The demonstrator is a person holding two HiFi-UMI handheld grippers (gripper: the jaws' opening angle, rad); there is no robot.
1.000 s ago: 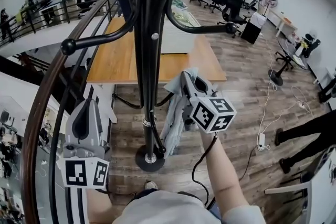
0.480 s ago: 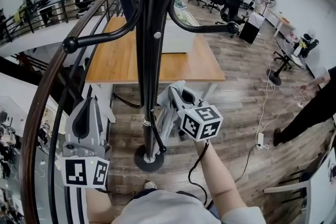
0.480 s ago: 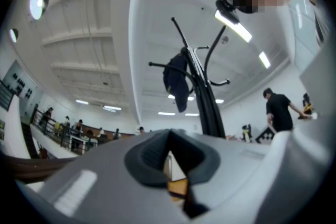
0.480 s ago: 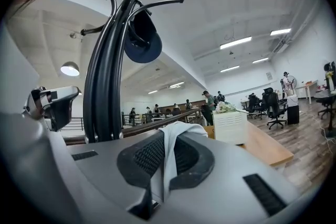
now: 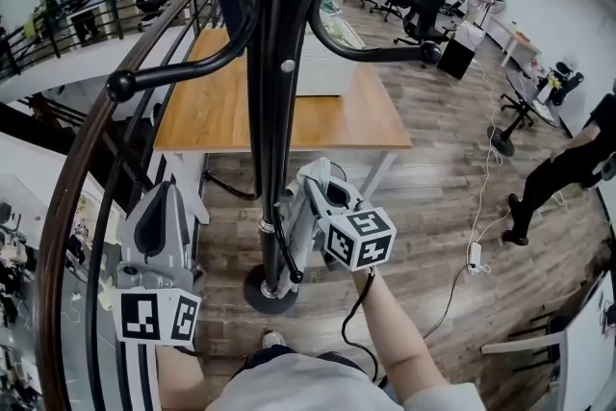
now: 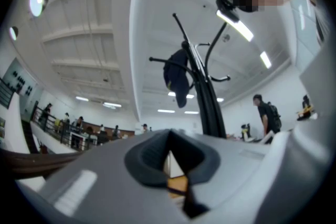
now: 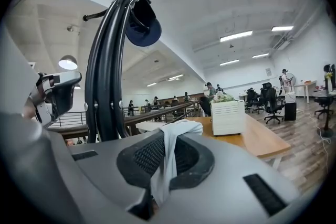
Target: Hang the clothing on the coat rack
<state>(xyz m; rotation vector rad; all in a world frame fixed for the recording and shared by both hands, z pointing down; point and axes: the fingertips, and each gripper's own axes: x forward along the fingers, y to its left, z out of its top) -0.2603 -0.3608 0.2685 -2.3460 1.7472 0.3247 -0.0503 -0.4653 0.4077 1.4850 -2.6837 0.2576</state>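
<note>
White fabric, the clothing (image 7: 168,162), is pinched between the closed jaws of your right gripper (image 7: 166,137) and spills up over the dark pads (image 7: 195,157). In the head view that gripper (image 5: 308,182) sits just right of centre frame, with the pale garment (image 5: 298,228) hanging beside the lower pole of the black coat rack (image 5: 269,111); whether cloth and pole touch cannot be told. Your left gripper (image 5: 167,190) is at the lower left of that frame, apart from the rack. In its own view its jaws (image 6: 169,137) meet at the tips with nothing between them. A dark blue cap (image 7: 142,23) already hangs on an upper hook. Behind the rack stands a wooden table (image 5: 221,111).
</note>
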